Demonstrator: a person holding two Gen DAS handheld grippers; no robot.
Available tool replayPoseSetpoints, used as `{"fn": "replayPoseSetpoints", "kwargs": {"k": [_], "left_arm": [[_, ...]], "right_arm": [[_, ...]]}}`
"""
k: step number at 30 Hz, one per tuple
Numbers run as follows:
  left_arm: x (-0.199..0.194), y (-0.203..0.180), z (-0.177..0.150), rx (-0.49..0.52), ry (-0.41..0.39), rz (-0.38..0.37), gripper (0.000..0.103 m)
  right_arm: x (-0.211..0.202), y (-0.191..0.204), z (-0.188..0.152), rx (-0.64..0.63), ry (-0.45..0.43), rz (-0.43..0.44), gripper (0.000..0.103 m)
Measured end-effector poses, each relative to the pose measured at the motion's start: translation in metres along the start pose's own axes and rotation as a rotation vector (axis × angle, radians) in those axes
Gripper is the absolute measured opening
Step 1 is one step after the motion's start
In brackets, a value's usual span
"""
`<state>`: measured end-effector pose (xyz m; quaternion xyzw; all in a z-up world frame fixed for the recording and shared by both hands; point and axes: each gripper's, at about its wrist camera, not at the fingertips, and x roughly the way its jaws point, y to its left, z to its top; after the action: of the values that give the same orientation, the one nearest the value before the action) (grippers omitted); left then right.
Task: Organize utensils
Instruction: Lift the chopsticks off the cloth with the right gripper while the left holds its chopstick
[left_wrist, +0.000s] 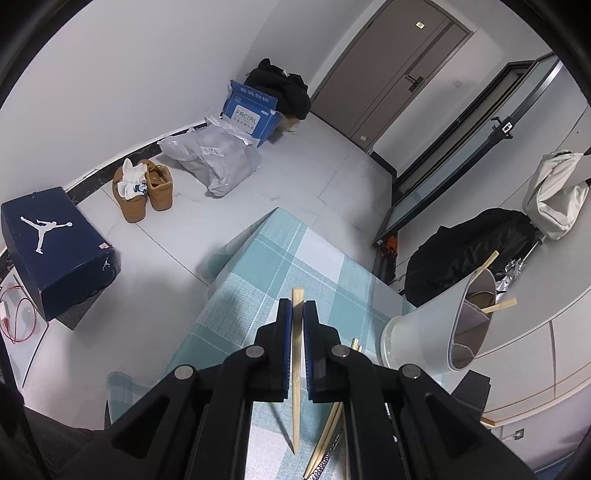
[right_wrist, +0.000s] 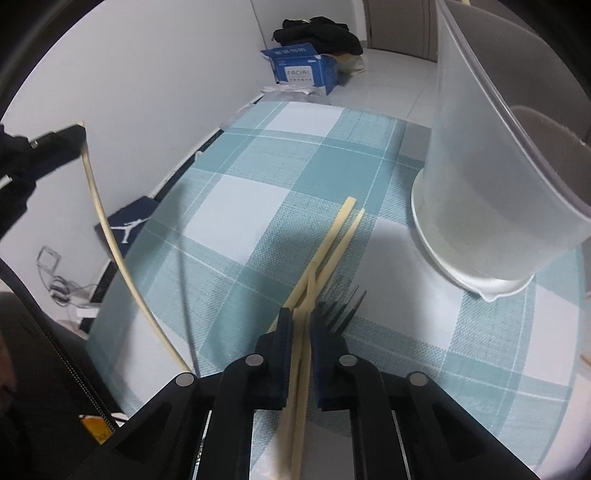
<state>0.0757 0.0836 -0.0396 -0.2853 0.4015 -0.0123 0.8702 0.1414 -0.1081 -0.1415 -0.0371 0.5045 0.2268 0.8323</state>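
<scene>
- Between our left gripper's (left_wrist: 298, 308) jaws we hold a single wooden chopstick (left_wrist: 296, 373), clamped tight on it, its top poking out just past the tips and its pointed end hanging toward us above the checked cloth.
- Seen from the right wrist, that same chopstick (right_wrist: 103, 236) hangs from the left gripper (right_wrist: 79, 138), well to the left of the utensil holder and lifted off the surface (right_wrist: 258, 177).
- Our right gripper (right_wrist: 303, 317) has its jaws drawn in almost shut around loose chopsticks (right_wrist: 332, 240) that lie on the surface just left of the holder; the sticks run between the blue pads, but we cannot tell whether the pads press on them.
- Just beside the right jaw we see the dark tines of a fork (right_wrist: 345, 299) lying on the cloth, near the holder's base.
- We see the utensil holder (left_wrist: 469, 317), a grey-white tub on a white drip tray (right_wrist: 476, 273), standing at the right part of the surface with two chopsticks (left_wrist: 498, 304) already sticking out of it.
- Beyond the holder's side of the surface, on the floor, we see a dark blue shoebox (left_wrist: 55, 247), tan shoes (left_wrist: 144, 188) and a blue carton (left_wrist: 251, 112).
</scene>
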Motion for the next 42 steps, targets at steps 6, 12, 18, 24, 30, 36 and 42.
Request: {"fn": "replayPoseSetpoints", "kwargs": {"k": [6, 12, 18, 24, 30, 36, 42], "left_arm": [[-0.006, -0.002, -0.002, 0.026, -0.011, -0.013, 0.002], [-0.018, -0.010, -0.004, 0.069, -0.027, -0.048, 0.002], [-0.034, -0.031, -0.014, 0.188, -0.074, -0.071, 0.002], [-0.033, -0.035, -0.020, 0.199, -0.050, -0.069, 0.002], [-0.034, -0.033, -0.021, 0.198, -0.049, -0.069, 0.002], [-0.030, -0.028, -0.017, 0.175, -0.033, -0.063, 0.002], [-0.024, -0.023, -0.013, 0.148, -0.013, -0.064, 0.002]], "right_arm": [[-0.010, 0.007, -0.003, -0.047, -0.052, -0.047, 0.000], [-0.039, -0.001, -0.005, 0.011, -0.148, -0.003, 0.000], [-0.078, -0.019, -0.010, 0.112, -0.268, 0.070, 0.000], [-0.068, -0.021, -0.017, 0.110, -0.196, 0.116, 0.003], [-0.030, -0.015, -0.019, 0.069, -0.072, 0.063, 0.003], [-0.011, -0.009, -0.016, 0.018, 0.003, 0.041, 0.003], [-0.007, 0.000, -0.010, -0.043, 0.005, -0.001, 0.005]]}}
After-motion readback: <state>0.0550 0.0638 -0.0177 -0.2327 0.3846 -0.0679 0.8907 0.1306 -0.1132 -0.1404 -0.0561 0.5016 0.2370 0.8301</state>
